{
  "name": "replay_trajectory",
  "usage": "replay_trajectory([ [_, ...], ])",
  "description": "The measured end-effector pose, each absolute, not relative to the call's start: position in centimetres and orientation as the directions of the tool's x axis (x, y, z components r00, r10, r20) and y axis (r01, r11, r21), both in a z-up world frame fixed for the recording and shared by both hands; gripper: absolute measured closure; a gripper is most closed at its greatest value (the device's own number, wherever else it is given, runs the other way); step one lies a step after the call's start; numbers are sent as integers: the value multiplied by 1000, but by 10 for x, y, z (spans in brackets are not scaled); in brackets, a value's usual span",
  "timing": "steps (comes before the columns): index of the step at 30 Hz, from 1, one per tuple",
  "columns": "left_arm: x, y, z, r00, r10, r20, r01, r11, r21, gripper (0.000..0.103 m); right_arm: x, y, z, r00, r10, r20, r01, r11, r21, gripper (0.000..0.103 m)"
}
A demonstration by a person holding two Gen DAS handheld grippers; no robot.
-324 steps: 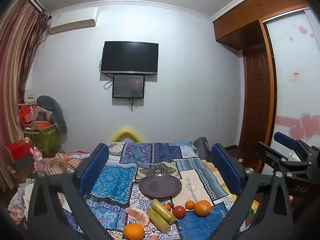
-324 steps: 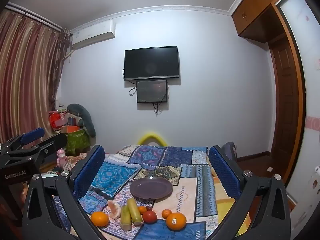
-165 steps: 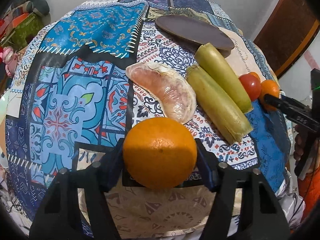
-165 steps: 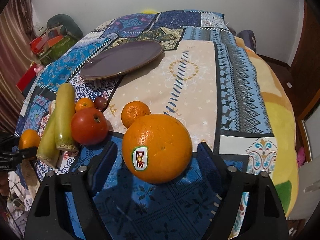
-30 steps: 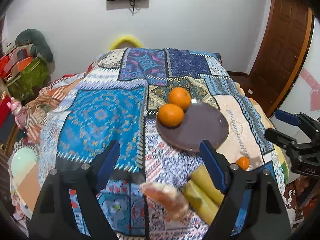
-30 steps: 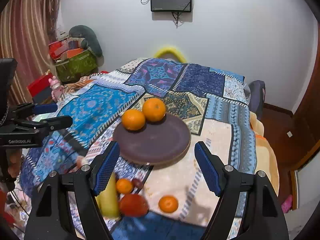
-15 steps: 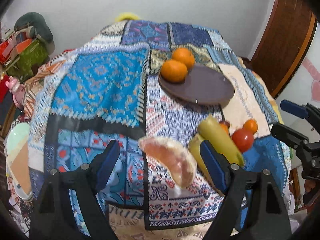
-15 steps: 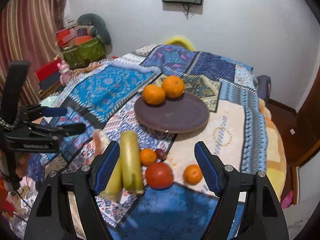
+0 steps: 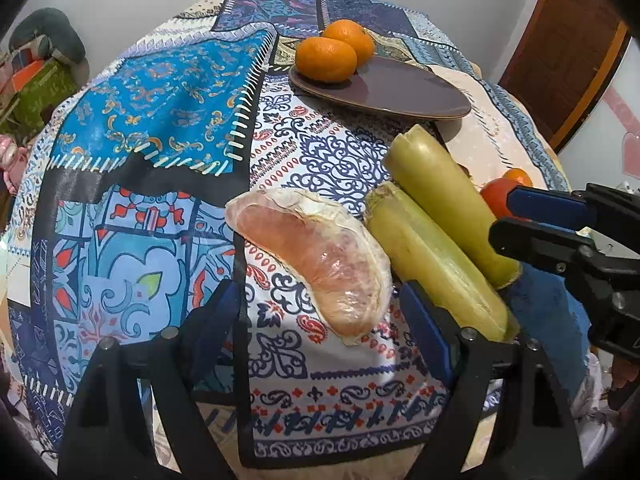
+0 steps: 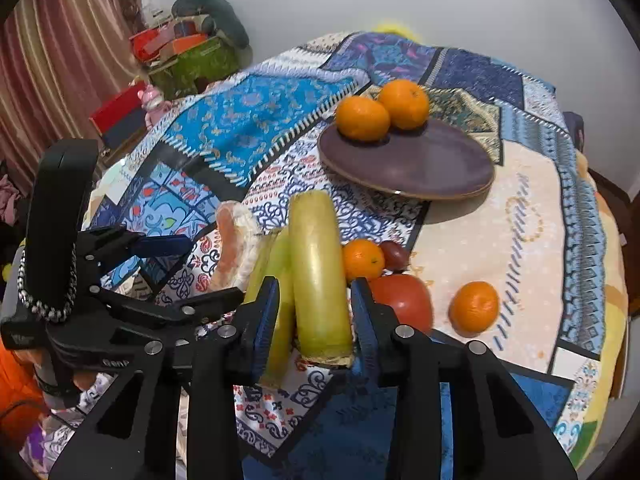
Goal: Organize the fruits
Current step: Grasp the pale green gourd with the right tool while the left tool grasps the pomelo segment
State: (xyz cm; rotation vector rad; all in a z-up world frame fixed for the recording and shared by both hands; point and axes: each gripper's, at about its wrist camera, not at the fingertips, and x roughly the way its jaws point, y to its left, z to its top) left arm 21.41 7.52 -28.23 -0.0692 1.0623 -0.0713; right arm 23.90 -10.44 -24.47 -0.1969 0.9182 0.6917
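A dark purple plate [image 9: 404, 94] [image 10: 424, 168] holds two oranges [image 9: 326, 58] [image 10: 362, 118] at its far edge. My left gripper [image 9: 320, 312] is open around the near end of a peeled pomelo segment [image 9: 320, 252]. My right gripper [image 10: 316, 312] has its jaws close on both sides of the upper green sugarcane piece [image 10: 316, 268], which lies against a second piece [image 10: 278, 280]. It also shows in the left wrist view [image 9: 448, 196]. A tomato [image 10: 404, 300], two small tangerines [image 10: 474, 306] [image 10: 362, 260] and a dark small fruit [image 10: 394, 256] lie to the right.
The fruits lie on a patterned patchwork cloth [image 9: 160, 120] over a round table. Boxes and clutter [image 10: 188, 56] stand on the floor at the far left by a curtain. A wooden door [image 9: 568, 52] is at the far right.
Both grippers have dropped down and forward to the near fruits. The left now straddles the pomelo segment; the right has narrowed around the upper sugarcane piece.
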Motion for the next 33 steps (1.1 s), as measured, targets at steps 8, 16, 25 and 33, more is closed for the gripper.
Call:
replay_trajectory([
  [8, 212, 83, -285, 517, -76, -853, -3, 996, -91, 29, 254, -93, -256, 389, 441, -809, -634, 765, 112, 70],
  [16, 198, 109, -281, 508, -123, -852, -2, 990, -144, 40, 261, -87, -262, 366, 442, -819, -638, 760, 125, 70],
  [25, 199, 113, -278, 478, -172, -862, 9, 982, -191, 40, 256, -81, -262, 374, 426, -824, -648, 755, 96, 71],
  [33, 221, 101, -282, 462, -157, -873, 12, 985, -171, 39, 241, -94, -261, 346, 422, -838, -666, 740, 98, 71],
])
